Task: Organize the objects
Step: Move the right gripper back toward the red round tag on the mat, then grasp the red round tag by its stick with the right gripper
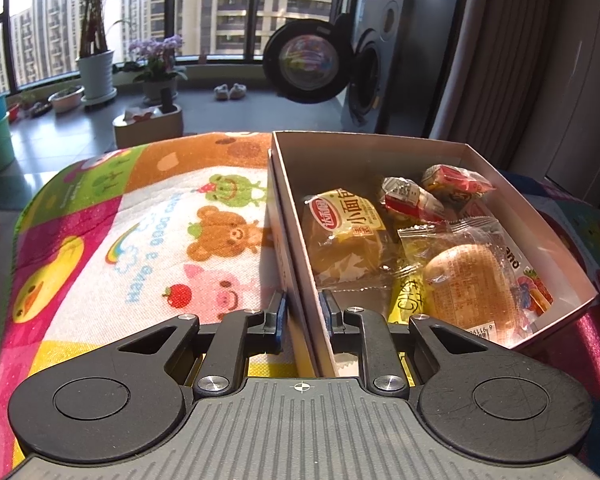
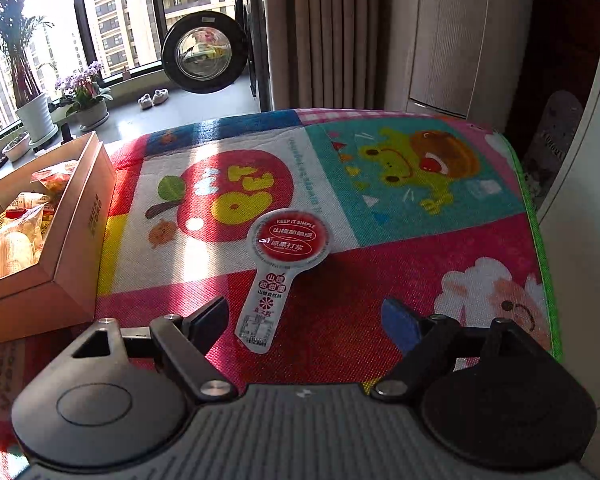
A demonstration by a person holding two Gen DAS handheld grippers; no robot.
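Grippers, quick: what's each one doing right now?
Left gripper: shut on the box wall.
Right gripper: open, holding nothing, just behind the snack packet.

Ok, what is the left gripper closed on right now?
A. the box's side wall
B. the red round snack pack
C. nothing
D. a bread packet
A: the left gripper has one of its fingers on each side of the cardboard box wall; the snack pack lies apart on the mat.
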